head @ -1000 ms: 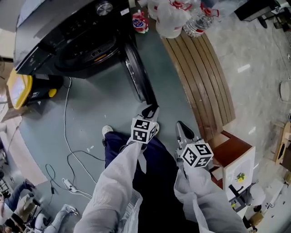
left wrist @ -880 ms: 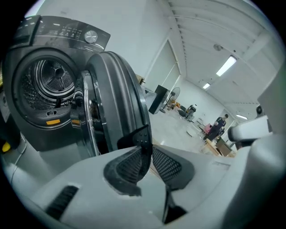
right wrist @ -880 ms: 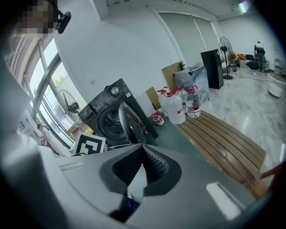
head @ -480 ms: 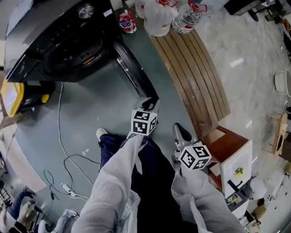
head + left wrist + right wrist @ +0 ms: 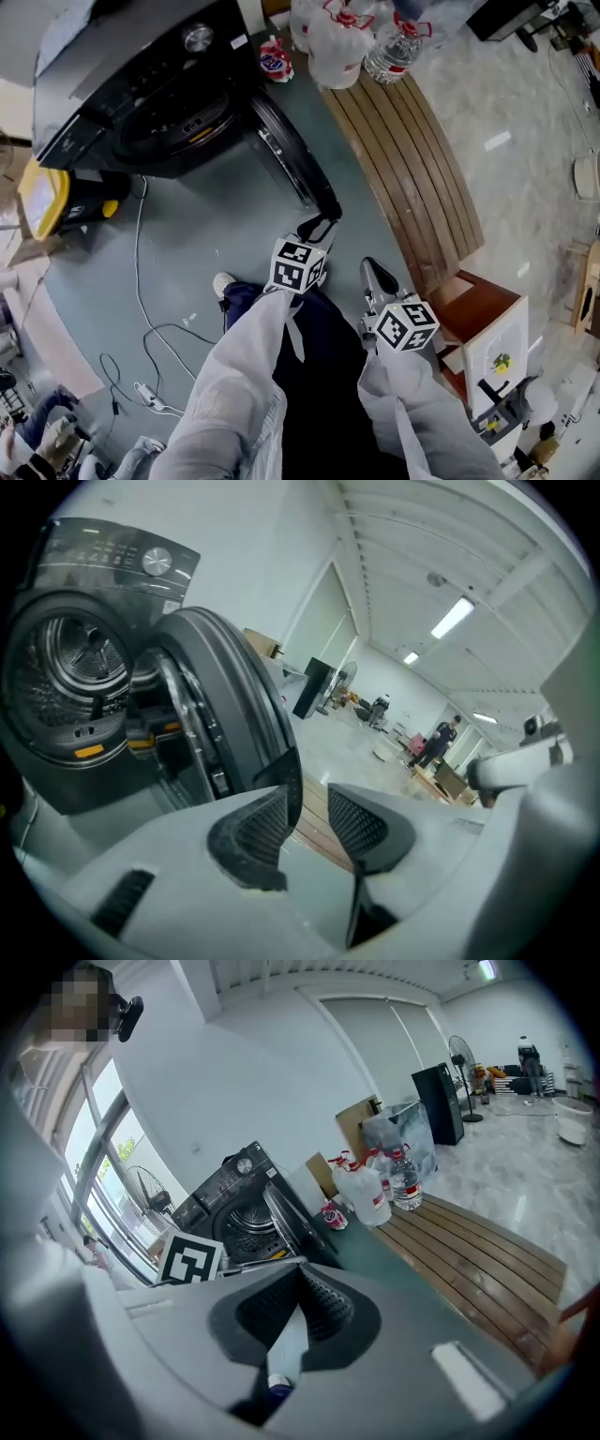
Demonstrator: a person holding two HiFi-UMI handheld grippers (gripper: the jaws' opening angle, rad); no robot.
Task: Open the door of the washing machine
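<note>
One black washing machine (image 5: pixel 141 84) on a green floor (image 5: pixel 206 234), door (image 5: pixel 286 155) swung wide toward a slatted wooden platform (image 5: pixel 412 159) with bottles (image 5: pixel 352 42) at its far end. Left gripper (image 5: pixel 317 225): angled downward, jaws just opening, part-spread, door's rim seemingly at the tips, unpinched. Right gripper (image 5: pixel 372 267): angled downward alongside, jaws together, empty.

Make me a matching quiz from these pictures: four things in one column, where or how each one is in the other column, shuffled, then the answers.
Things
1. washing machine door
2. right gripper
3. plastic bottles
4. yellow object

Places or states
A. at the far end of the wooden slats
B. swung open
C. jaws together, nothing between them
D. on the floor, left of the washing machine in the head view

Pairs: 1-B, 2-C, 3-A, 4-D
</note>
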